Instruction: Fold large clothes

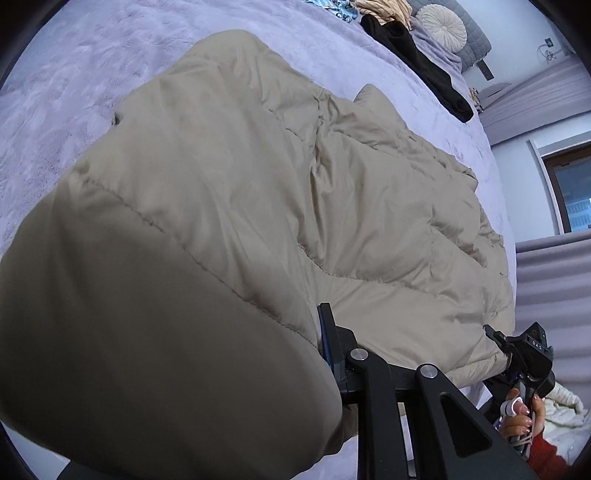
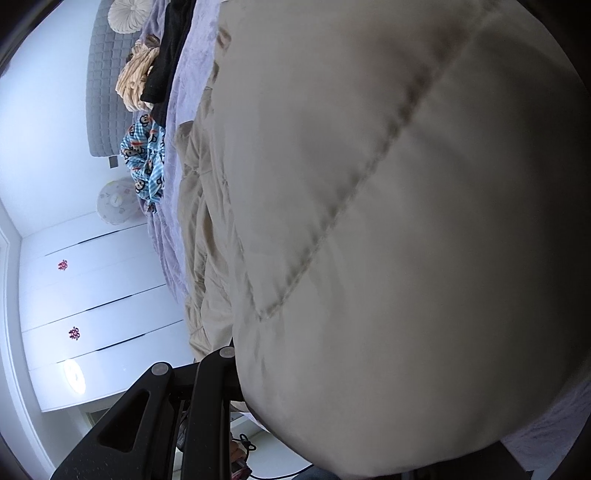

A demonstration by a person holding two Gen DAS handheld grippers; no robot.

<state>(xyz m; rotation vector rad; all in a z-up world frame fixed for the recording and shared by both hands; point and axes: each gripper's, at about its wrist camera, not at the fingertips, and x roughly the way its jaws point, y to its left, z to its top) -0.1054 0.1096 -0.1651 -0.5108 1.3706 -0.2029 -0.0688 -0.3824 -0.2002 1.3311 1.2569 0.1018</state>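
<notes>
A bulging fold of the beige quilted down coat fills the nearest part of both wrist views, its stitched seams running across the puffy panels. In the left wrist view the lifted hem hangs over the left gripper, whose one visible black finger with a blue pad presses against the fabric; the other finger is buried under the cloth, so the jaws stand narrow with the coat's edge pinched between them. In the right wrist view the same coat billows over the right gripper, hiding its fingertips; only the black linkage arms show below, drawn close together, and the cloth drapes from just where the fingers would meet, so it appears clamped on the coat's edge. The left wrist view also catches the right gripper gripping the coat's far lower corner, held by a hand with pale painted nails and a red sleeve. The rest of the coat lies spread on the lilac plush bedspread. Further up the bed lie a black garment, a striped tan cloth, a blue cartoon-print cloth, and a round cream cushion against a grey quilted headboard. White wardrobe doors stand beyond.
</notes>
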